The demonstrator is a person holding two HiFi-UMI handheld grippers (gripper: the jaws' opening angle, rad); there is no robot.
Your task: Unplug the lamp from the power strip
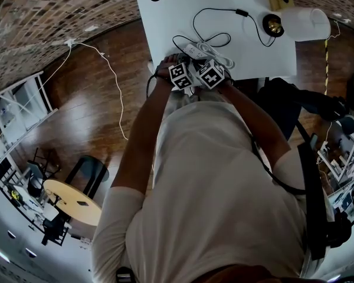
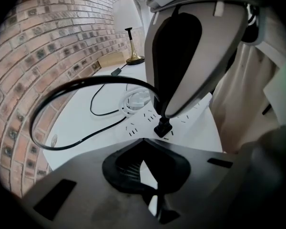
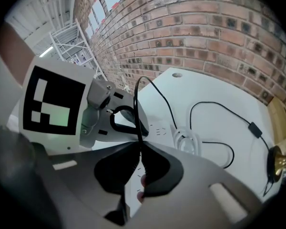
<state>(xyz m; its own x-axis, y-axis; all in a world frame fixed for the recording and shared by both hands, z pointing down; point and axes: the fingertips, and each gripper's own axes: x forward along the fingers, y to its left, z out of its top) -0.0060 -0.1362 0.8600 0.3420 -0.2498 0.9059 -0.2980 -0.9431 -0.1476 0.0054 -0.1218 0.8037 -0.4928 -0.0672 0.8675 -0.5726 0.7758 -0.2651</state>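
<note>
The power strip (image 2: pixel 143 123) lies on the table (image 1: pixel 165 22) near its front edge, with the plug (image 2: pixel 163 128) seated in it. The cord (image 1: pixel 242 12) loops back across the table to the lamp (image 1: pixel 307 23), which stands at the far right.

Right gripper (image 2: pixel 163 117) covers part of power strip (image 2: pixel 133 127); lamp base (image 3: pixel 275 162) cut by edge.

We'd call this a loft-style office or studio workspace rather than a home. There's a bare brick wall (image 1: pixel 47 16) on the far side, a dark wooden floor (image 1: pixel 82 81), and a white bench (image 1: pixel 165 28) with a lamp (image 1: pixel 304 23) on it. Open white shelving (image 1: pixel 20 102) stands at the left, near a round meeting table (image 1: pixel 71 202) with chairs (image 1: pixel 89 171). On the right there's a gear-cluttered desk (image 1: pixel 342 164).
</note>
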